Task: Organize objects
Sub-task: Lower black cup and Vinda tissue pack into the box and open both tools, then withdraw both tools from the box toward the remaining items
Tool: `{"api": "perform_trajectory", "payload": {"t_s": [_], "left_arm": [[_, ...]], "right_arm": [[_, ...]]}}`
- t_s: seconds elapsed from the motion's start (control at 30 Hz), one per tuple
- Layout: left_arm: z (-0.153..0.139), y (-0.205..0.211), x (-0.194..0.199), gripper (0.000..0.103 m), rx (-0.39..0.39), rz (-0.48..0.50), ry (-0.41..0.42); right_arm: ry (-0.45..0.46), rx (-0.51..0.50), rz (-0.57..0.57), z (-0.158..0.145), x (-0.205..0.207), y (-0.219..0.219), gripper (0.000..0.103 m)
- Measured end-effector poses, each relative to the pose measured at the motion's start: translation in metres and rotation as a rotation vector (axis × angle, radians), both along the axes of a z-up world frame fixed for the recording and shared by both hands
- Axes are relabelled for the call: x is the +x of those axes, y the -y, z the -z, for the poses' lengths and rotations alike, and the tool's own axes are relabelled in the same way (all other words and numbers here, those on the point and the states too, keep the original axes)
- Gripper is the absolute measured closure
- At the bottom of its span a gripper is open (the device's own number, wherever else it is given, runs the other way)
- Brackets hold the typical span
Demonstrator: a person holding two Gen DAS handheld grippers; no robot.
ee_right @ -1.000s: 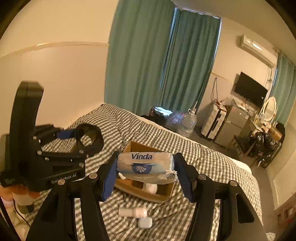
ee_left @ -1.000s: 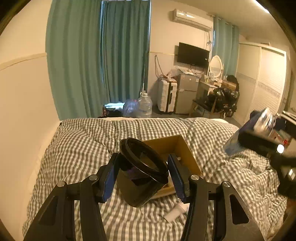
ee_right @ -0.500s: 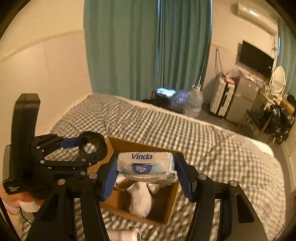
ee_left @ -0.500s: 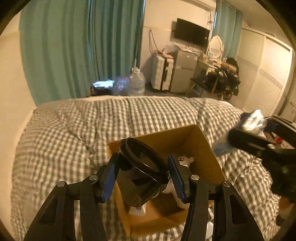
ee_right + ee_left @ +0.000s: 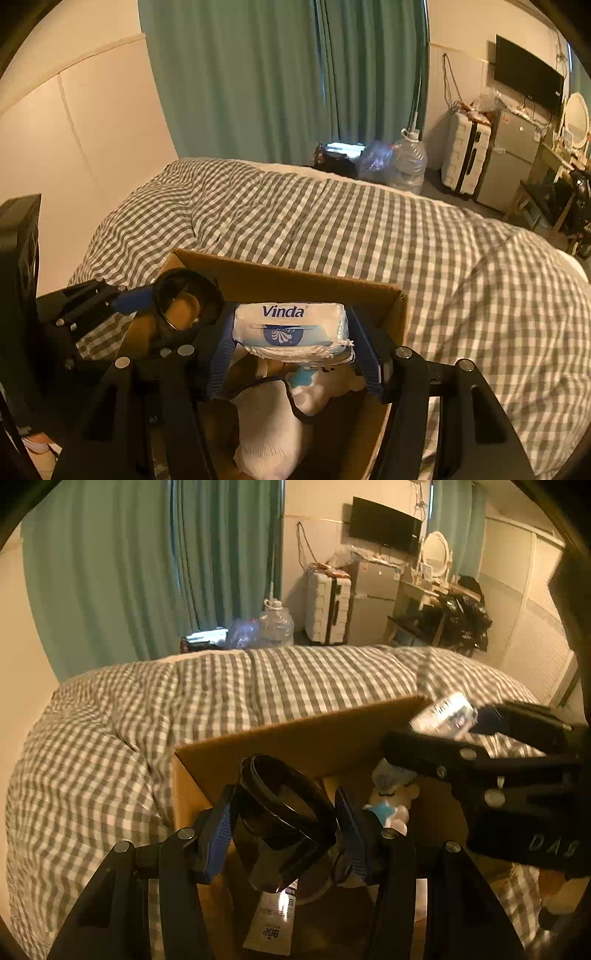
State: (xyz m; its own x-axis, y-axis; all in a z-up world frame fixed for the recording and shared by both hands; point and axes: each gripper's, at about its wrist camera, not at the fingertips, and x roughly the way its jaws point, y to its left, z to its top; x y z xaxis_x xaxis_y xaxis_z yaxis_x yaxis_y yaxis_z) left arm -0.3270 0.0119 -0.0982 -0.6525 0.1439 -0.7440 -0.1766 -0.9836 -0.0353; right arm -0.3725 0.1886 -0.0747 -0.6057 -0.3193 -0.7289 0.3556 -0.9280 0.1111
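My left gripper (image 5: 282, 823) is shut on a black cup (image 5: 284, 830) and holds it over the open cardboard box (image 5: 295, 738) on the bed. My right gripper (image 5: 291, 332) is shut on a white and blue Vinda tissue pack (image 5: 291, 328), also above the box (image 5: 306, 280). The left gripper with the cup (image 5: 188, 301) shows at the left of the right wrist view. The right gripper with the tissue pack (image 5: 447, 712) shows at the right of the left wrist view. Inside the box lie a small plush toy (image 5: 391, 801), a white tube (image 5: 273, 919) and a white cloth (image 5: 269, 432).
The box sits on a grey checked duvet (image 5: 332, 221). Behind the bed are green curtains (image 5: 280, 74), a water jug (image 5: 410, 162), a white suitcase (image 5: 465, 155), a small fridge (image 5: 513, 162) and a wall TV (image 5: 528, 77). A cream wall (image 5: 92, 129) runs along the left.
Both grippers have moved forward and down over the box, each keeping its hold. The box now fills the lower part of both views and its contents show.
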Motion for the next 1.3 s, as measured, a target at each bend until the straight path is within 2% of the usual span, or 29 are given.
{"api": "perform_trajectory", "payload": {"t_s": [0.2,0.3,0.33,0.37,0.43,0.6,0.77,1.0,1.1,1.3], "left_arm": [[0.012,0.0,-0.001,0.049,-0.001,0.003,0.022],[0.012,0.0,0.002,0.046,-0.002,0.004,0.023],[0.01,0.0,0.004,0.04,-0.003,0.005,0.024],[0.006,-0.001,0.008,0.025,-0.008,0.012,0.024],[-0.004,-0.003,0.017,0.014,-0.013,0.012,0.001],[-0.04,0.0,0.05,0.01,-0.012,0.028,-0.062],[-0.081,0.012,0.089,0.006,-0.036,-0.007,-0.132],[-0.122,0.028,0.139,0.003,-0.048,-0.049,-0.182],[-0.133,0.03,0.16,0.002,-0.037,-0.044,-0.212],[-0.136,0.03,0.185,0.0,-0.047,-0.057,-0.235]], "right_arm": [[0.017,-0.03,0.006,0.007,0.001,-0.006,0.044],[0.008,-0.042,0.008,-0.001,0.009,-0.006,0.041],[-0.006,-0.046,0.013,-0.005,0.013,-0.007,0.041],[-0.025,-0.057,0.026,-0.011,0.019,-0.009,0.035],[-0.052,-0.088,0.051,-0.025,0.028,-0.014,0.022],[-0.115,-0.124,0.079,-0.068,0.055,-0.027,0.018],[-0.196,-0.044,0.076,-0.112,0.103,-0.031,0.017],[-0.267,0.074,0.083,-0.149,0.174,-0.032,0.017],[-0.293,0.134,0.099,-0.154,0.199,-0.031,0.012],[-0.286,0.156,0.077,-0.147,0.23,-0.03,0.011]]}}
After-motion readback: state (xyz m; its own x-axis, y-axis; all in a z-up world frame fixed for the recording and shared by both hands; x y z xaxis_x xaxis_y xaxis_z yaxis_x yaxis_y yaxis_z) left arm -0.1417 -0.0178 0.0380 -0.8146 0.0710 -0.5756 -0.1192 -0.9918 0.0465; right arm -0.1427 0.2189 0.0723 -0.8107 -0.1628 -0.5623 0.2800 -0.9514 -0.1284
